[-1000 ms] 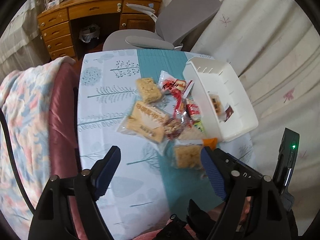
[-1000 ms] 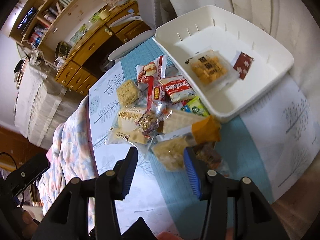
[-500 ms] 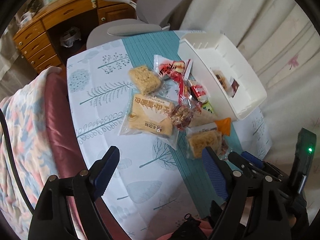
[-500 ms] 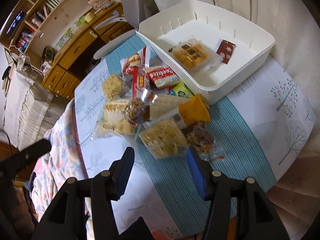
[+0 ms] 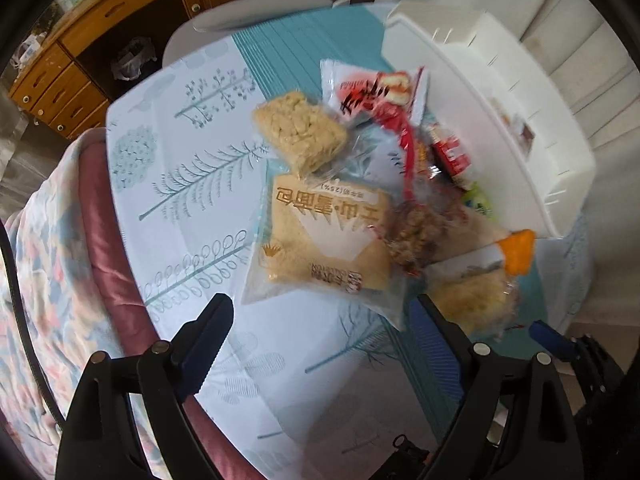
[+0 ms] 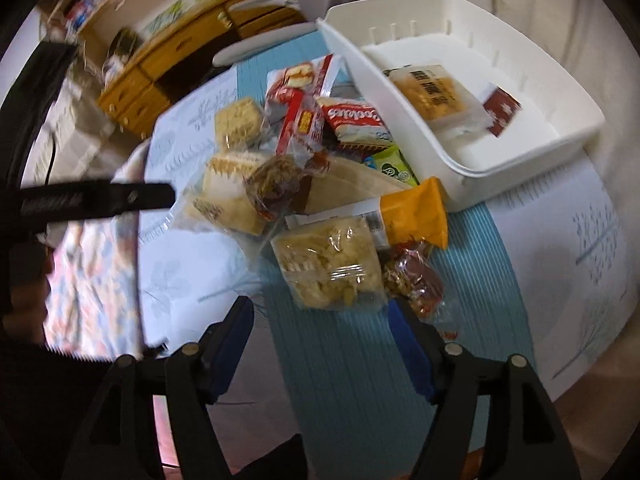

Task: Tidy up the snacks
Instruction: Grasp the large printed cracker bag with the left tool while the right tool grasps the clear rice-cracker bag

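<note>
STEP: approach to snack pile | left tongs (image 5: 320, 328): wide, just opened further, empty, poised below bread pack (image 5: 324, 240) | right tongs (image 6: 320, 344): wide, just opened further, empty, framing rice-crisp pack (image 6: 328, 264) for pickup | white bin (image 6: 520, 152): upper right, two packs inside

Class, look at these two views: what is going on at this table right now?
A person with a gripper in each hand is sorting snacks into a white bin. Two packets already lie inside it; a heap of wrapped snacks sits on the tablecloth beside it. The right gripper, its jaws just opening with nothing between them, hovers by a clear-wrapped rice crisp cake. The left gripper is open too, empty, above a pale bread packet.
</note>
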